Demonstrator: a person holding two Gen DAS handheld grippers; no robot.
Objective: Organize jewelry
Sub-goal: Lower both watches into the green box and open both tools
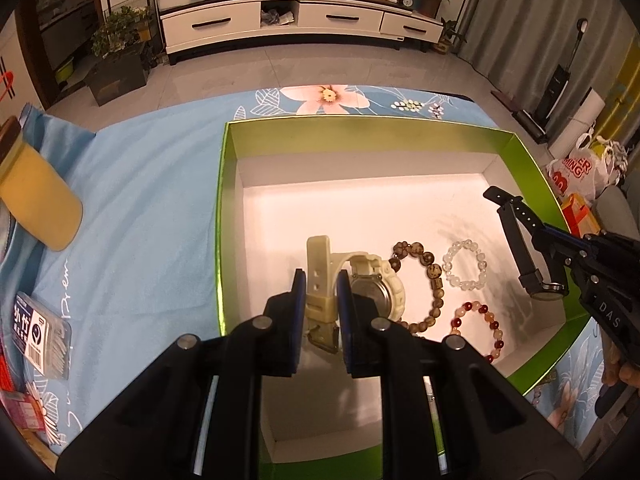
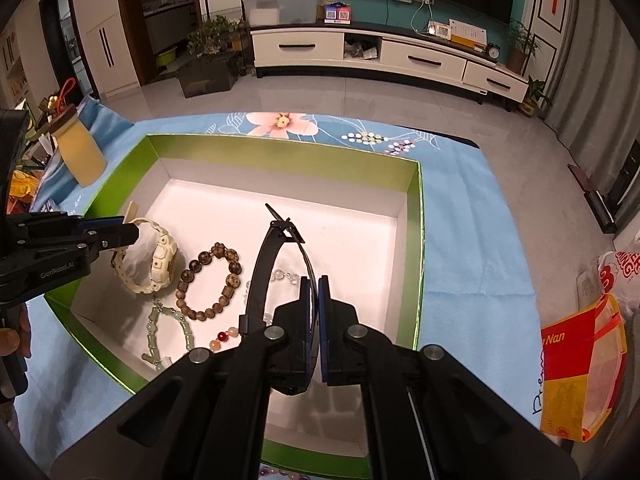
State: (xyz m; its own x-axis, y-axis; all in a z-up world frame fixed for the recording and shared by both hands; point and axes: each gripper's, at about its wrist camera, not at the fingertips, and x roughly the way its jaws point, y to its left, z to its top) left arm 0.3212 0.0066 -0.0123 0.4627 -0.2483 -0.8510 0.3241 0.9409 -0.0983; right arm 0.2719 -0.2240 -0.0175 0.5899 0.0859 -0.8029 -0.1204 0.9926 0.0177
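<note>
Green box (image 1: 224, 216) (both tools gripping watches)

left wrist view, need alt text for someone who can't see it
The left gripper clamps the strap of a cream watch inside a green box. Three bead bracelets lie to its right, and the right gripper holds a black watch over the box.

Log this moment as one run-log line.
left gripper: shut on cream watch strap | right gripper: shut on black watch strap | both over green box | bracelets in box: brown bead bracelet
</note>
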